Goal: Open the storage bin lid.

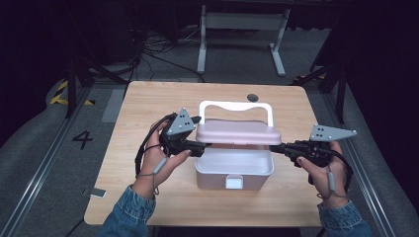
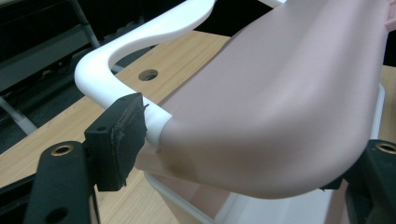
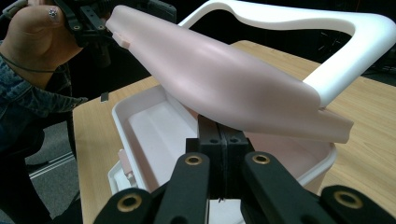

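A pink box with a white inside stands in the middle of the wooden table. Its pink lid with a white handle hangs tilted above the box. My left gripper holds the lid's left end. In the left gripper view the lid lies between the jaws of my left gripper, and one pad presses at the foot of the handle. My right gripper is at the lid's right end. There its jaws stand together, their tips tucked under the lid's rim.
The box has a white latch on its front wall. A round cable hole sits near the table's far edge. A white table frame stands on the floor beyond, and rails run along both sides.
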Demonstrator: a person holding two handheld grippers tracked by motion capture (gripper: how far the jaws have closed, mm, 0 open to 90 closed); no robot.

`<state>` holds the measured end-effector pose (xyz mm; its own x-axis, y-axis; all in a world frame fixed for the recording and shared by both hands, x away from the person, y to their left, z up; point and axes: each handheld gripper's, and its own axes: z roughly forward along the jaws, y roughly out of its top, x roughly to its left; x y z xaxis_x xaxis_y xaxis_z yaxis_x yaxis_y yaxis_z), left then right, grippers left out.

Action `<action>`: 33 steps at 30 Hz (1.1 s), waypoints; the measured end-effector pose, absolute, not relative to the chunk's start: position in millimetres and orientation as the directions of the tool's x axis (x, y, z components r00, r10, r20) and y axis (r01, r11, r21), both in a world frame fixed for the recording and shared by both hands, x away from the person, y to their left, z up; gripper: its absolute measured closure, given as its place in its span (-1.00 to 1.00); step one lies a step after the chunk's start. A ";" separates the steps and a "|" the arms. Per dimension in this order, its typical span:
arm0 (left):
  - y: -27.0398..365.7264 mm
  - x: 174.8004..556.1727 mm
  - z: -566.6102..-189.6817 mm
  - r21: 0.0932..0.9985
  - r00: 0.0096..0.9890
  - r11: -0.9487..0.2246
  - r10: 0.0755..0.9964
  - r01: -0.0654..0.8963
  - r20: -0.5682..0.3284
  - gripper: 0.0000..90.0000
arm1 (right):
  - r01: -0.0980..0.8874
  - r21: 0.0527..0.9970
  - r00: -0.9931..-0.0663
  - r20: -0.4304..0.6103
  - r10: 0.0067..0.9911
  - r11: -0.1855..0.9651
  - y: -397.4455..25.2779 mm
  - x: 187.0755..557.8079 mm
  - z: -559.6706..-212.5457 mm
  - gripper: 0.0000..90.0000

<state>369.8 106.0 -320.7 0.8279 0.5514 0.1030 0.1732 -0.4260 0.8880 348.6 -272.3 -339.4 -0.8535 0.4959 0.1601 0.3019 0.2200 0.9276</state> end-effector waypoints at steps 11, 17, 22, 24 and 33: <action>102.8 370.9 -320.9 0.898 0.846 -0.422 0.518 0.126 0.124 -0.25 | 0.305 0.929 -0.850 0.165 0.501 0.211 -273.8 348.9 -339.0 1.00; 102.3 371.4 -320.6 0.901 0.846 -0.415 0.519 0.127 0.120 -0.21 | 0.306 0.931 -0.846 0.169 0.506 0.199 -277.1 347.9 -337.5 0.96; 103.2 373.8 -319.2 0.907 0.845 -0.400 0.523 0.128 0.111 -0.15 | 0.308 0.931 -0.842 0.170 0.512 0.198 -280.5 347.0 -338.2 0.95; 104.3 375.9 -317.0 0.909 0.843 -0.398 0.526 0.126 0.113 -0.09 | 0.312 0.929 -0.839 0.172 0.516 0.198 -281.3 346.4 -338.5 0.95; 105.4 386.4 -305.9 0.915 0.849 -0.385 0.518 0.123 0.104 0.06 | 0.328 0.928 -0.812 0.179 0.556 0.180 -297.2 337.9 -340.5 0.95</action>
